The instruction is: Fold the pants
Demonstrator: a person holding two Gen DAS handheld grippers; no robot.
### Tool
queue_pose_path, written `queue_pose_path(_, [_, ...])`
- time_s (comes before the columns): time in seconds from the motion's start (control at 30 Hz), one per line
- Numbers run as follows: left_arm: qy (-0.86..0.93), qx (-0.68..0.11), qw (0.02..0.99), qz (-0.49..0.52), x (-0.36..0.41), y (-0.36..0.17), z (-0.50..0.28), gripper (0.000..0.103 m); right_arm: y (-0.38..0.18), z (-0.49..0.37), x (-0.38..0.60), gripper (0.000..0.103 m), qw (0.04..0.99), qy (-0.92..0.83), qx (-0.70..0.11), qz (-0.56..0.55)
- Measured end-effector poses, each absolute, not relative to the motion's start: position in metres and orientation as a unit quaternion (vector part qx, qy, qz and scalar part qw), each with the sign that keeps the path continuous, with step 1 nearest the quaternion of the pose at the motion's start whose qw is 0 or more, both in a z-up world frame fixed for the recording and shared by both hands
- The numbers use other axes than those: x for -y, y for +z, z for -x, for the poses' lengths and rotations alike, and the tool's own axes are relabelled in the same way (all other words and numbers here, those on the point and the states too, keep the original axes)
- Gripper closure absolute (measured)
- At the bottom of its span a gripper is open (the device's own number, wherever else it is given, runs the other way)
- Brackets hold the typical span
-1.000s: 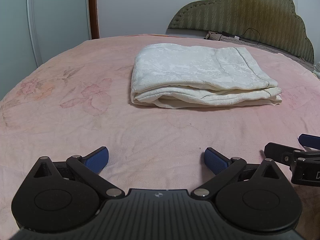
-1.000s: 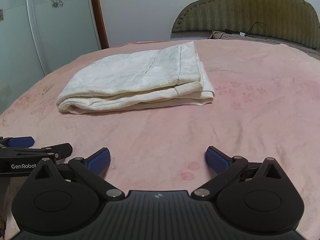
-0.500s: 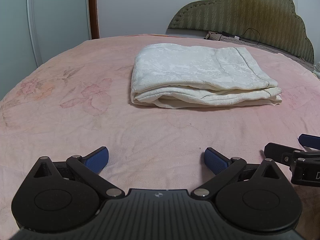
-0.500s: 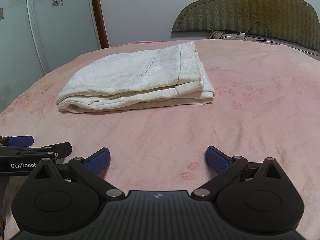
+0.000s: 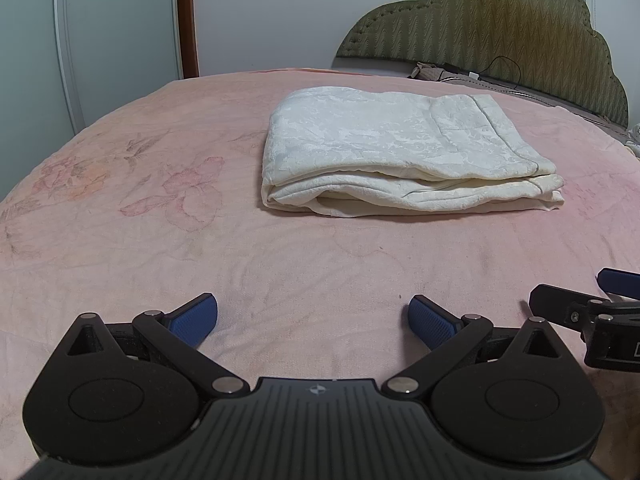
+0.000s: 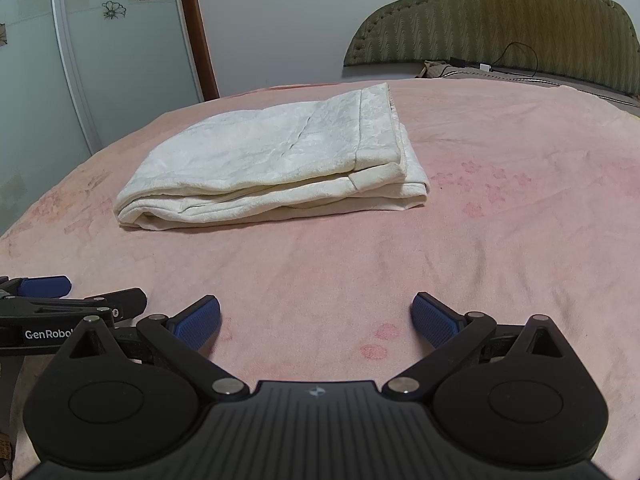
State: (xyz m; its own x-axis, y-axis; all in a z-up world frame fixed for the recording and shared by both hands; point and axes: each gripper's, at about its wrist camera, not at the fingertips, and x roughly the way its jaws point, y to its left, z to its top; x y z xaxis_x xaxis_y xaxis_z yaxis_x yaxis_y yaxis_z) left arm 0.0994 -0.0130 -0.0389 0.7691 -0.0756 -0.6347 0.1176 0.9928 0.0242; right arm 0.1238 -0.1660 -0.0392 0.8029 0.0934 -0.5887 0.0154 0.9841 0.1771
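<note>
Lying as a flat, layered rectangle on the pink floral bedspread [image 5: 120,240], the cream-white, softly textured fabric pants [image 5: 400,160] sit at about 12 o'clock in the left wrist view and nearer 11 o'clock in the right wrist view [image 6: 272,160], well apart from both tools. Several stacked layers show along the near edge, with a rounded fold at the 9 o'clock end and a hemmed band toward the 3 o'clock end, so the folding looks essentially finished.

The left gripper [image 5: 312,316] rests low at 6 o'clock with its blue-padded fingers [image 5: 196,316] spread wide and nothing between them but bedspread. The right gripper [image 6: 316,320] stands the same way, jaws wide apart and empty. Each tool shows in the other's view: the right one at 4 o'clock from the left camera, the left one at 8 o'clock from the right camera, just beside each other.

Judging by the drape and creases, the pants are light, limp and thin, offering no stiffness of their own; a single-layer pinch would likely peel the top ply and spoil the stack. Should any tidying be wanted, the better hold would be through all layers at the near corners, one tool at each end, lifting together. The padded olive-green headboard [image 6: 500,20] rises at 1 o'clock beyond.
</note>
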Motion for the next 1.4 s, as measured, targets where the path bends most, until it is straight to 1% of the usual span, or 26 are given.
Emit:
queue_pose_path(0.3, [-0.051, -0.336, 0.94, -0.031, 0.013, -0.039, -0.099, 0.0, -0.039, -0.124, 0.165, 0.0, 0.945, 0.019, -0.315, -0.082])
queue_pose_path(0.43, [-0.051, -0.336, 0.94, -0.031, 0.013, -0.039, -0.099, 0.0, -0.038, -0.124, 0.159, 0.0, 0.947, 0.013, -0.316, -0.06])
queue_pose_path(0.6, [-0.051, -0.336, 0.94, -0.031, 0.013, -0.039, -0.099, 0.0, -0.031, -0.124, 0.15, 0.0, 0.958, 0.012, -0.285, -0.022])
queue_pose_path(0.73, [-0.051, -0.336, 0.94, -0.031, 0.013, -0.039, -0.099, 0.0, -0.038, -0.134, 0.155, 0.0, 0.946, 0.014, -0.321, -0.034])
queue_pose_path(1.4, [-0.051, -0.336, 0.94, -0.031, 0.013, -0.039, -0.1, 0.0, -0.04, -0.134, 0.156, 0.0, 0.945, 0.02, -0.324, -0.046])
